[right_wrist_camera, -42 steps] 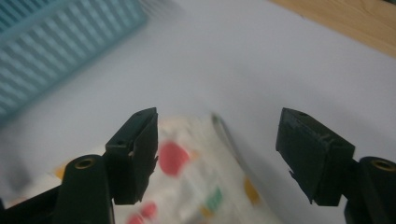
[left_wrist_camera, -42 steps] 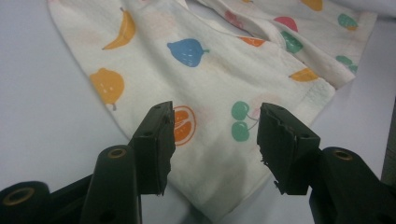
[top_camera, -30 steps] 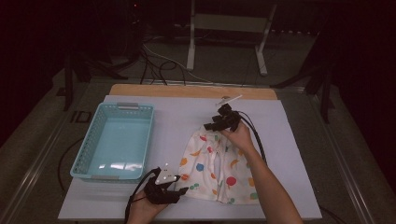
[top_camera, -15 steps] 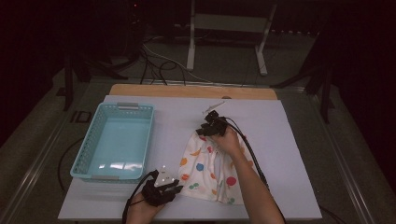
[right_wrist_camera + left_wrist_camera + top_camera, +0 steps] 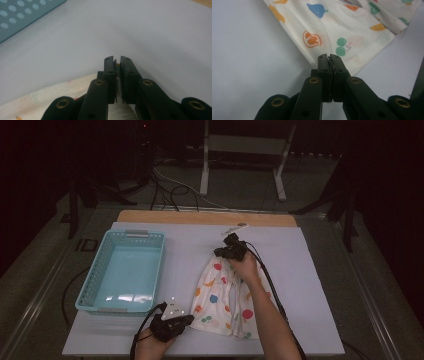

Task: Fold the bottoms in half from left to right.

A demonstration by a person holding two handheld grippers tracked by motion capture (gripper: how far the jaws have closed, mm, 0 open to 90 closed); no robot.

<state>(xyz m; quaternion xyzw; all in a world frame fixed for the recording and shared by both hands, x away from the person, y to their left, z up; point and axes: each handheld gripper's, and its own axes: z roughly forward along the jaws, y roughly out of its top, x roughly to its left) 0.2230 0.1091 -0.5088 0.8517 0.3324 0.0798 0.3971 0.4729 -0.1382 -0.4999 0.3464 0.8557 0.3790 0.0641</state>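
A white cloth point(image 5: 220, 295) printed with coloured fruit lies crumpled on the pale table point(image 5: 185, 250). My left gripper point(image 5: 187, 319) is at the cloth's near left corner. Its jaws have just been closing, and in the left gripper view the left gripper point(image 5: 329, 57) is shut with the hem of the cloth point(image 5: 332, 32) pinched between the pads. My right gripper point(image 5: 221, 253) is at the cloth's far end. Its jaws have also just been closing, and the right gripper point(image 5: 116, 60) now pinches a fold of the cloth point(image 5: 62, 100).
A light blue perforated basket point(image 5: 95, 285) stands on the left of the table, and the basket point(image 5: 15, 17) also shows in the right gripper view. A small white object point(image 5: 235, 227) lies near the wooden far edge point(image 5: 200, 217). Cables trail from both grippers.
My right hand has shifted a little to the left, and the cloth's far end is bunched narrower under it. The left hand stays at the near left corner.
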